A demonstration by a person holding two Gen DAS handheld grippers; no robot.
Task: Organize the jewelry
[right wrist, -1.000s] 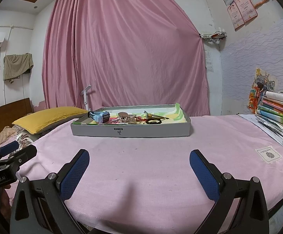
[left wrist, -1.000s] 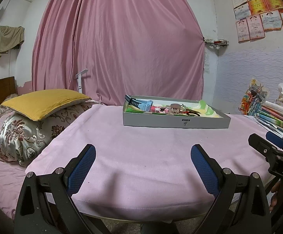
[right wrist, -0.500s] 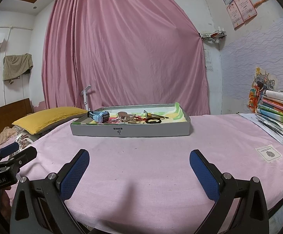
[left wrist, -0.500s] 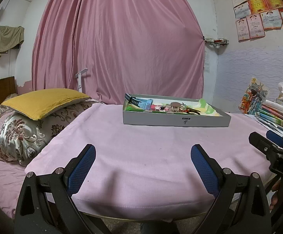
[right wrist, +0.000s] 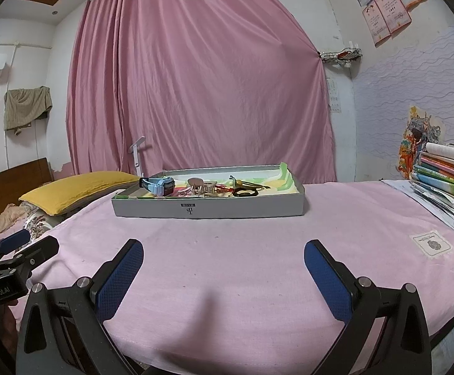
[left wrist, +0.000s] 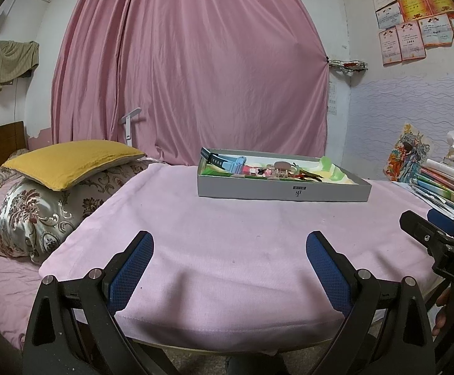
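1. The left tool [left wrist: 230,261] is wide open. Its two blue pads stand far apart and nothing is between them. It holds nothing and hangs over the near edge of the table [left wrist: 227,234], which has a pink cloth on it.
2. The right tool [right wrist: 223,265] is wide open too. It has nothing in it and touches nothing. It also hangs over the near edge of the table, just beside the left tool.
3. The jewelry sits in a flat grey tray [right wrist: 208,211]. The tray lies far off, toward the far edge of the table, near the pink curtain [right wrist: 202,93]. Both tools are well apart from it.
4. In the tray there is a blue watch [right wrist: 159,186] at the left end. Next to it lie a tan hair clip [right wrist: 200,186] and a black ring-shaped band [right wrist: 242,192]. Some red and pink bits lie between them, but they are too small to tell.
5. The things lie close together in a row. I cannot tell if they are sorted now or still need sorting. The pink cloth around the tray has no jewelry on it.
6. If a piece needs picking, go in slowly over the tray wall. Pick one small thing at a time. Close the pads softly so it does not slip or bend.
7. Watch out for thin bits that hook on each other. Lift straight up so the others stay put.
8. A stack of books [right wrist: 445,175] sits at the right edge of the table. A yellow pillow [left wrist: 70,162] lies on the bed past the left edge.
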